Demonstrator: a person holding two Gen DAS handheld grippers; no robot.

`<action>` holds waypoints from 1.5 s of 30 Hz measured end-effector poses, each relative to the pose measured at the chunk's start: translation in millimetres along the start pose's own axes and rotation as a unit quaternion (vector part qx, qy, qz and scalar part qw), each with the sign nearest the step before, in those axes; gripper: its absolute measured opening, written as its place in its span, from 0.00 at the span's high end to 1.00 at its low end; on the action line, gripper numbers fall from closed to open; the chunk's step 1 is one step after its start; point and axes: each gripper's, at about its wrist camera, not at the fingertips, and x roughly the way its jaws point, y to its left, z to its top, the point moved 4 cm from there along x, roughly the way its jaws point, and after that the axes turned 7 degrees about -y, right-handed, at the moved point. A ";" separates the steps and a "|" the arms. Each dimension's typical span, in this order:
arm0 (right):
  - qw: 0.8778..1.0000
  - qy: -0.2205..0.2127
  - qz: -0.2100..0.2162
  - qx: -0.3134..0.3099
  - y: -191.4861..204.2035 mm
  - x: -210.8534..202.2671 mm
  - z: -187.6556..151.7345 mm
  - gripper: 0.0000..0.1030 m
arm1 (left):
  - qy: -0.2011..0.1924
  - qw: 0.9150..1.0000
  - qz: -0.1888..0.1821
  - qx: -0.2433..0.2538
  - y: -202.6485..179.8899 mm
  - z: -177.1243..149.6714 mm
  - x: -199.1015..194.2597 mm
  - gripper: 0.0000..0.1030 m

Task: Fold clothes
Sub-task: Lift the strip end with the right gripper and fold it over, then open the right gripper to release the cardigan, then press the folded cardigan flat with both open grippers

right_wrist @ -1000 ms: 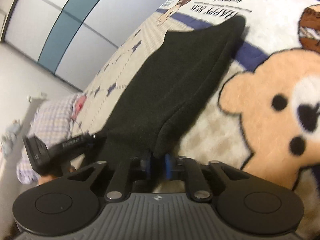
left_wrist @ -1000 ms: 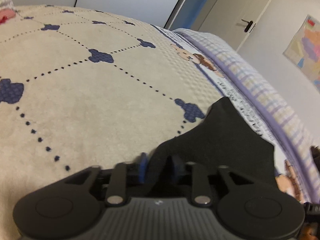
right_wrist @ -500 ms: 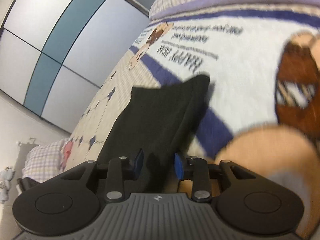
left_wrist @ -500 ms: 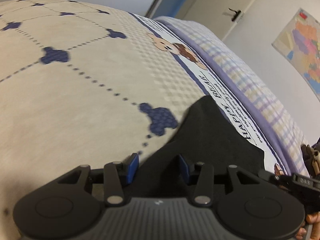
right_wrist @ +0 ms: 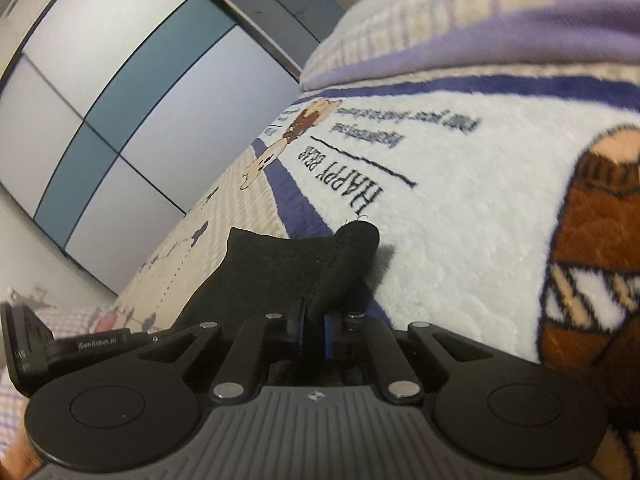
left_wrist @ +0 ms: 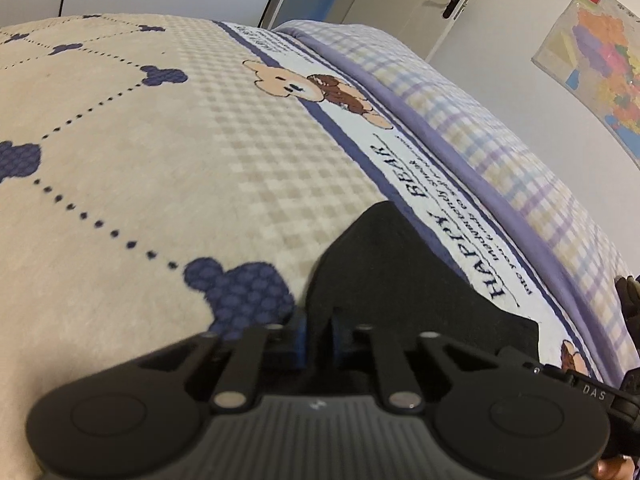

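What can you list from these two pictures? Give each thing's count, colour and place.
Garment: one, black, lying on the blanket, pinched by both grippers.
Blanket: one, beige with navy shapes and bear prints, covering the bed.
Checked sheet: one, purple and beige, along the blanket's far edge.
Door handle: one, black, on the white door.
Map: one, multicoloured, on the wall.
Left gripper: one, black, shut on the garment.
Right gripper: one, black, shut on the garment.

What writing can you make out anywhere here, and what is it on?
"HAPPY BEAR": blanket, also in the right view.
Small script lines beside it: too blurred to read.
"DAS": right gripper's body.
"GenRobot.ai", faint: left gripper's body.
Wall map: labels too small.
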 end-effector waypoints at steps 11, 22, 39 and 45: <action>0.998 -0.039 -0.029 -0.041 -4.9 1.1 20.8 0.92 | -0.066 0.997 -0.028 -0.010 14.1 -6.9 9.8 0.85; 0.989 -0.082 -0.066 -0.101 8.2 -15.0 26.8 0.62 | -0.099 0.995 0.012 -0.013 4.5 1.3 -64.0 0.28; 0.959 0.021 0.059 -0.278 125.1 -28.6 -37.9 0.49 | -0.095 0.981 0.158 0.062 13.7 -162.5 -250.1 0.17; 0.917 0.095 0.187 -0.338 182.2 -45.5 -103.2 0.49 | -0.099 0.970 0.198 0.097 7.1 -196.5 -241.0 0.16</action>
